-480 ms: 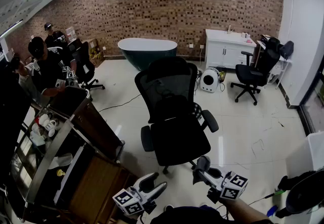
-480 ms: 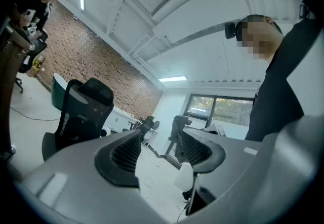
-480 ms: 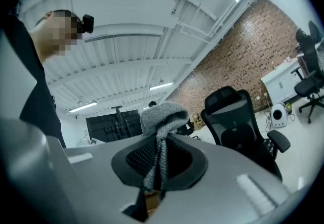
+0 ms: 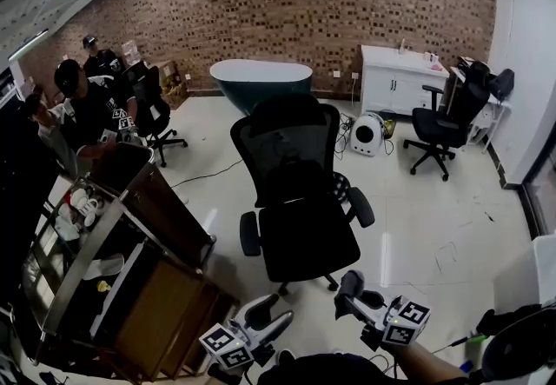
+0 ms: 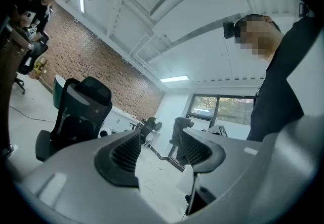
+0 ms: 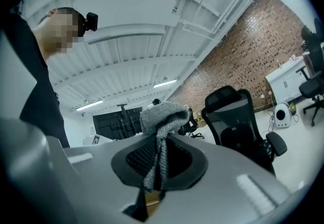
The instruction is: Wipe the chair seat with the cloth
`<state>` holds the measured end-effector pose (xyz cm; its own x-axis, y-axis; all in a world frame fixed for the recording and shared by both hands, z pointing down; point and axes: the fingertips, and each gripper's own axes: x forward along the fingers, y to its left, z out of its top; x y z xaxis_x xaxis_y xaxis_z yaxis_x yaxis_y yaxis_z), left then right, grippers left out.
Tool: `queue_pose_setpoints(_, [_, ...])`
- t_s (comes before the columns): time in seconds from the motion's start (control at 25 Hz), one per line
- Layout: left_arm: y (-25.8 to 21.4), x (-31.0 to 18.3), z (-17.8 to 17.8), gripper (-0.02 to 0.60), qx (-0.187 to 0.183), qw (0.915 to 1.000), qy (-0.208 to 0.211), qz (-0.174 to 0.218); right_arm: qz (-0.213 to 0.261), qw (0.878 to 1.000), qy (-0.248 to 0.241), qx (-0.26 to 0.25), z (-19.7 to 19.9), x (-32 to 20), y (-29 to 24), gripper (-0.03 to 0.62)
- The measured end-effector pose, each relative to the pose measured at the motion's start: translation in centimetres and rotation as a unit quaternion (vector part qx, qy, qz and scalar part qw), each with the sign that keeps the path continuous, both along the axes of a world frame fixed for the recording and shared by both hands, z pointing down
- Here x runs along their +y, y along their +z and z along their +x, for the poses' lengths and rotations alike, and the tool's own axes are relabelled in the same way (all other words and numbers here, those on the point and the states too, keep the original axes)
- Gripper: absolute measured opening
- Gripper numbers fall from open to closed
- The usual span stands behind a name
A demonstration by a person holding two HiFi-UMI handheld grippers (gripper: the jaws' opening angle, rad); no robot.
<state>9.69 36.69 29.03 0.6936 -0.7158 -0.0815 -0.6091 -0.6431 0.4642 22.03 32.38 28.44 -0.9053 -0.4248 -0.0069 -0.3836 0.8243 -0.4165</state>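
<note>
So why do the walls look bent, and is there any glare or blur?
Head view: a wide lens bows the brick wall; a pale streak glares on the floor beside the chair. Left gripper view: dark rounded corners, the left gripper looms large. Right gripper view: same rim, the cloth fairly sharp.

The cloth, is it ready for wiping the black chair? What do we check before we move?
1. Is the grey knitted cloth gripped? ok: the right hand-held gripper is shut on it.
2. Is the left hand-held gripper free? ok: jaws apart, nothing between them.
3. Is the black office chair seat bare? ok: nothing lies on it.
4. Is the cloth touching the seat? not ok: both grippers are short of the chair.
5. Is the seat dirty? cannot tell.
</note>
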Motion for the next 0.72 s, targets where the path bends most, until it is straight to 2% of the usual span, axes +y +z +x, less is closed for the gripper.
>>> queue_pose_setpoints(0.32, [0.3, -1.5, 1.8, 0.282, -0.019, 0.9982, -0.056, 0.008, 0.019, 0.998, -0.055, 0.019, 2.9, -1.5, 1.4, 0.028])
queue_pose_setpoints(0.52, [1.1, -2.1, 1.6, 0.282, -0.025, 0.9972, -0.071, -0.003, 0.011, 0.997, -0.07, 0.013, 2.4, -2.7, 1.8, 0.028])
queue_pose_setpoints(0.72, [1.9, -4.9, 0.7, 0.283, -0.022, 0.9978, -0.063, -0.002, 0.008, 0.998, -0.068, 0.009, 0.7, -5.3, 2.1, 0.028])
